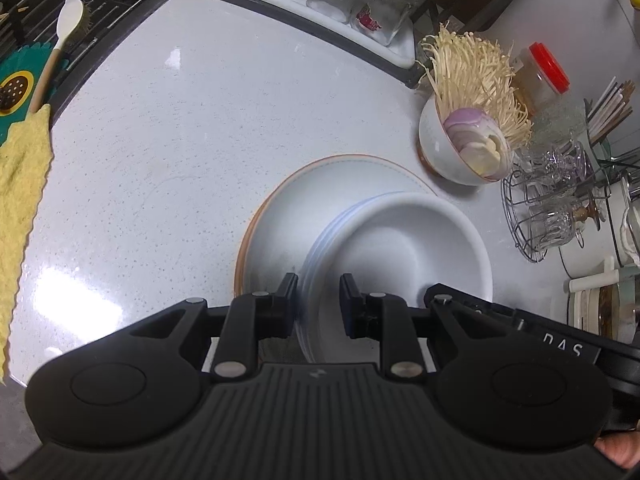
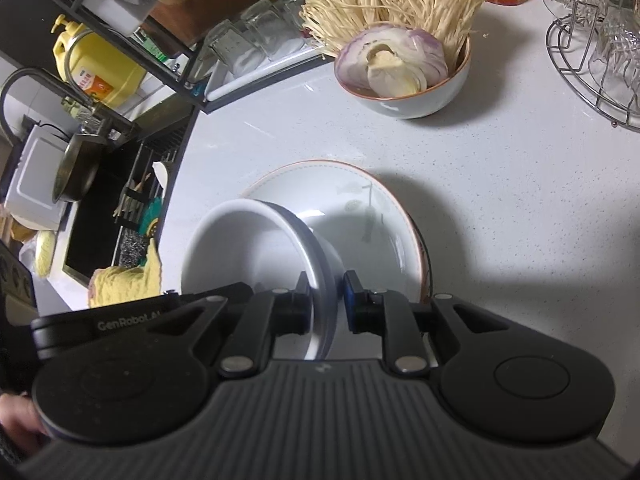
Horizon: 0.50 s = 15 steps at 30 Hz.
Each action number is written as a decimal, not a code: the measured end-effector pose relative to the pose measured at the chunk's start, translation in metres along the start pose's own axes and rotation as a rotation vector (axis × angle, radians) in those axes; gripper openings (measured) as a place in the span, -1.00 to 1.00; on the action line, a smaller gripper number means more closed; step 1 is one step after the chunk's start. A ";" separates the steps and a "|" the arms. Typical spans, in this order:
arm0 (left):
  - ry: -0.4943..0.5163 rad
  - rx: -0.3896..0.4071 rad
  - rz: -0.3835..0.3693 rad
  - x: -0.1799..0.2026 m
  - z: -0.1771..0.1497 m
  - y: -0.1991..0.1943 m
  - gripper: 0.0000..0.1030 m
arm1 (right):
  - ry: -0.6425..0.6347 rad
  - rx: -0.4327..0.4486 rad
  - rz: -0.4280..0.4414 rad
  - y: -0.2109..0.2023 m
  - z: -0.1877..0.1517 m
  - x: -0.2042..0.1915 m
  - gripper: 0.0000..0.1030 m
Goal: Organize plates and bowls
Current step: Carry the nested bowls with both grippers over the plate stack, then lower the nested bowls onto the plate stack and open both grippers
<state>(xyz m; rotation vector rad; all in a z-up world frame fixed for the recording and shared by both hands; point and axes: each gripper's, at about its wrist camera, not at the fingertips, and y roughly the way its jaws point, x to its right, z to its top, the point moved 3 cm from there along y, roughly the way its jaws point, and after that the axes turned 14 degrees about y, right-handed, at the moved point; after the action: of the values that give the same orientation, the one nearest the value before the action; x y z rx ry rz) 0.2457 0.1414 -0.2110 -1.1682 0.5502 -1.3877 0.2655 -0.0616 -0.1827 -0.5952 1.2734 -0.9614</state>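
Left wrist view: left gripper (image 1: 318,294) pinches the near rim of the white bowl (image 1: 404,248), one finger outside, one inside, gap narrow and closed onto the wall. Right wrist view shows the right gripper (image 2: 326,292) clamped the same way on the opposite rim of the same bowl (image 2: 248,248). Bowl sits tilted over the orange-rimmed plate (image 1: 304,208), which lies flat on the white counter (image 1: 160,140); whether the bowl's foot touches the plate, cannot tell

Handling, as judged: glazed ceramic, stiff, fairly heavy, slick under the pads, chips if knocked against the plate. The rim is the only hold; grip on both sides should keep it level

Blue-grey lines under the rim (image 1: 320,248) may be nested bowls or a ribbed band, hard to tell. Both gripper bodies hide the near rim and the plate's near edge. A second bowl with onion and enoki (image 1: 468,140) stands apart, behind
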 end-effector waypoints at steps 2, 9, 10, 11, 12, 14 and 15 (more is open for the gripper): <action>0.008 -0.002 0.008 0.003 0.001 0.002 -0.50 | -0.012 0.009 -0.007 0.000 0.002 0.000 -0.61; 0.005 0.001 0.023 0.003 -0.001 0.002 -0.49 | 0.010 0.009 -0.006 -0.002 0.004 0.008 -0.58; 0.006 0.002 0.026 0.002 -0.001 0.000 -0.48 | 0.020 0.008 0.004 -0.002 0.004 0.009 -0.56; 0.012 0.005 0.032 0.002 -0.001 -0.002 -0.48 | 0.029 0.006 0.007 -0.002 0.004 0.009 -0.41; 0.018 0.012 0.037 0.002 -0.001 -0.006 -0.48 | 0.039 0.009 0.012 -0.003 0.003 0.009 -0.21; 0.037 0.027 0.044 0.002 0.000 -0.013 -0.48 | 0.049 0.032 0.031 -0.007 0.002 0.008 -0.01; 0.042 0.033 0.049 0.002 0.000 -0.016 -0.48 | 0.045 0.042 0.035 -0.009 0.001 0.007 -0.01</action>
<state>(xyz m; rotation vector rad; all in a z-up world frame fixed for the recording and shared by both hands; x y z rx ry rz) 0.2392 0.1428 -0.1966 -1.0948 0.5802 -1.3765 0.2643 -0.0720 -0.1780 -0.5188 1.2967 -0.9750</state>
